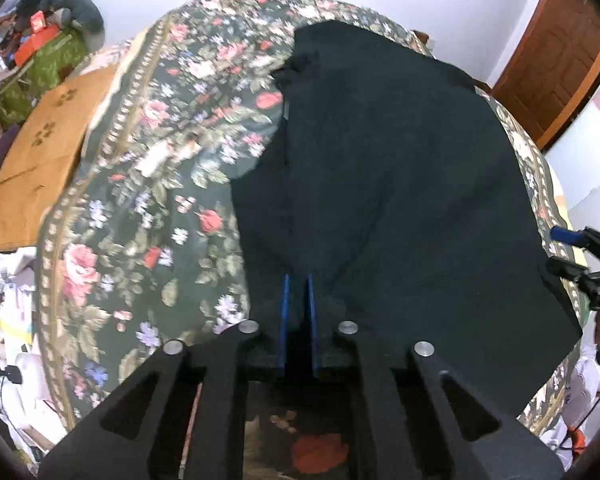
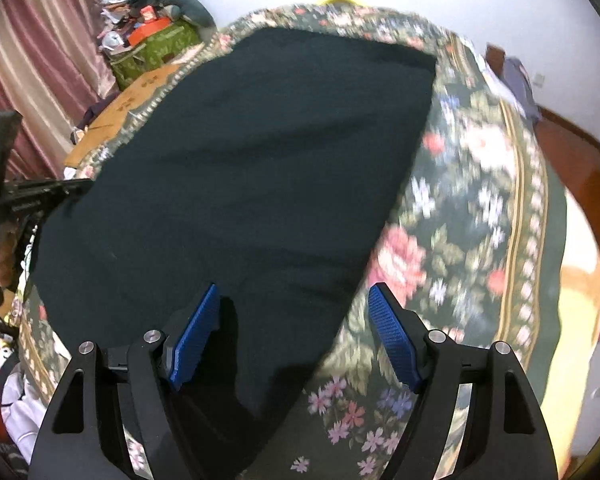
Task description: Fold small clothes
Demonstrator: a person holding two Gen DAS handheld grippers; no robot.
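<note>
A black garment lies spread over the floral bedspread. My left gripper has its blue pads pinched together on the near edge of the garment, which lifts into a small ridge at the pads. In the right wrist view the same black garment fills the middle. My right gripper is open, its blue pads wide apart just above the garment's near right edge, holding nothing. The right gripper also shows at the right edge of the left wrist view.
A brown cardboard sheet lies off the bed's left side, with a green box and clutter behind it. A wooden door stands at the right. Pink curtains hang on the left. Clothes and papers lie below the bed.
</note>
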